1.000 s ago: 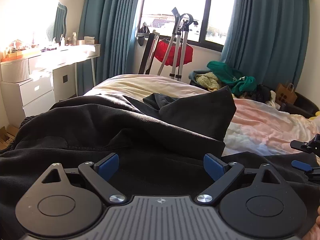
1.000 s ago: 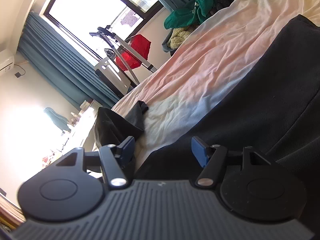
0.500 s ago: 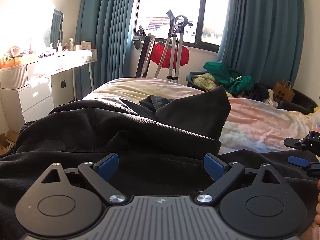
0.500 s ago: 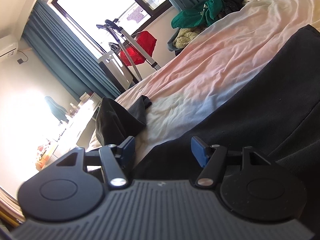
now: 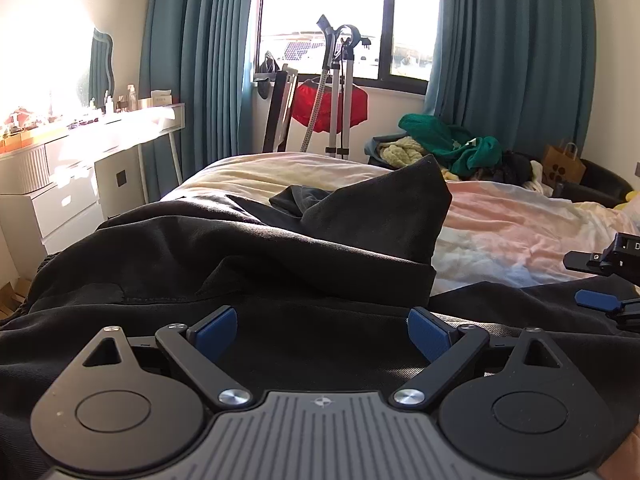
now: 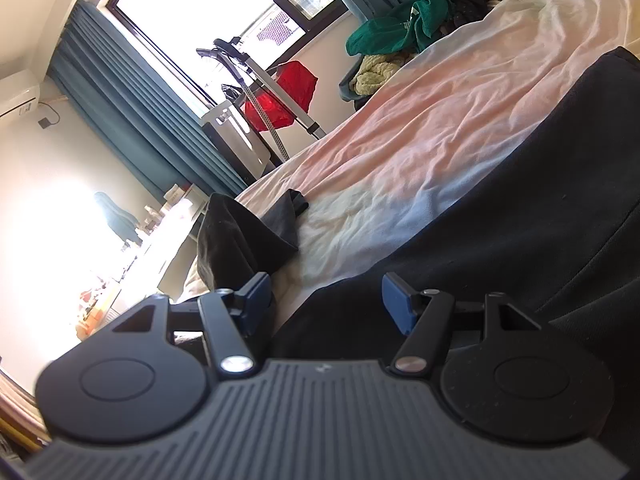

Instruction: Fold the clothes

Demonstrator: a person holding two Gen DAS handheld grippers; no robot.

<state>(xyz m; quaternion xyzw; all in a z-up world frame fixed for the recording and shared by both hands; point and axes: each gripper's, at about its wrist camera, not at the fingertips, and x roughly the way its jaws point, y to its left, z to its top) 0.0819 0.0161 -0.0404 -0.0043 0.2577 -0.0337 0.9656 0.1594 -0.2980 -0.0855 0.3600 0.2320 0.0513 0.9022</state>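
Observation:
A black garment [image 5: 280,264] lies crumpled across the bed [image 5: 520,232], with one corner standing up in a peak [image 5: 392,208]. My left gripper [image 5: 322,332] hovers low over its near part, open, with only cloth below the blue pads. At the right edge of the left wrist view my right gripper [image 5: 600,280] is near the garment's right side. In the tilted right wrist view, the right gripper [image 6: 326,300] is open over the black garment's edge [image 6: 520,220], where it meets the pale sheet [image 6: 420,140]. The peaked corner [image 6: 240,236] lies beyond the gripper.
A white dresser [image 5: 60,184] stands left of the bed. By the window are a steamer stand [image 5: 336,92] with something red [image 5: 352,108] behind it. A pile of green and yellow clothes [image 5: 448,140] and a paper bag [image 5: 562,164] sit at the far right.
Both grippers stay open over the garment. The left view has shifted slightly, and the right gripper has moved a little so that more of the sheet shows. The garment lies as before.

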